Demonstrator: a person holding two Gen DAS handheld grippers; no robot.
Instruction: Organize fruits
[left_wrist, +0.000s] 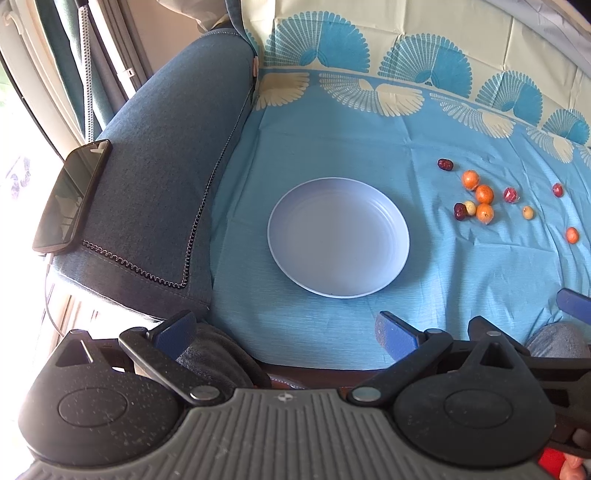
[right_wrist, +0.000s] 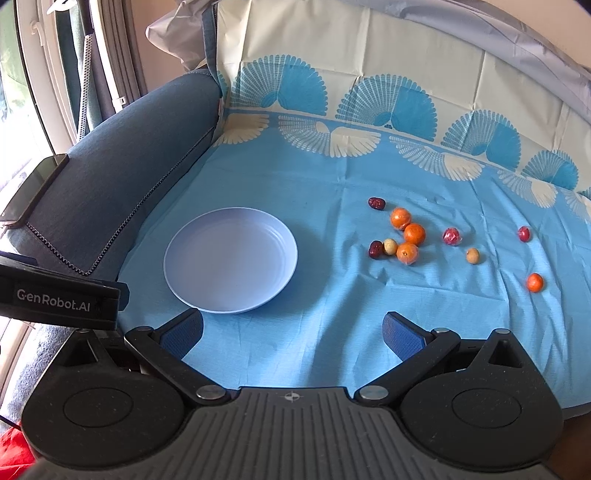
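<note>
A pale blue plate (left_wrist: 291, 221) lies empty on the blue cloth; it also shows in the right wrist view (right_wrist: 184, 258). To its right lie several small fruits: oranges (right_wrist: 414, 234), dark red dates (right_wrist: 376, 203), pale yellow fruits (right_wrist: 472, 255) and red ones (right_wrist: 452, 236). The same cluster shows in the left wrist view (left_wrist: 484, 194). My left gripper (left_wrist: 286, 330) is open and empty at the cloth's near edge, in front of the plate. My right gripper (right_wrist: 293, 330) is open and empty, near the plate's front right, well short of the fruits.
A blue sofa armrest (left_wrist: 162, 177) rises left of the cloth, with a black phone (left_wrist: 72, 195) on it. The cloth climbs the backrest (right_wrist: 369, 74) behind. A window with curtains is at far left. The left gripper's body (right_wrist: 59, 295) shows at the left of the right wrist view.
</note>
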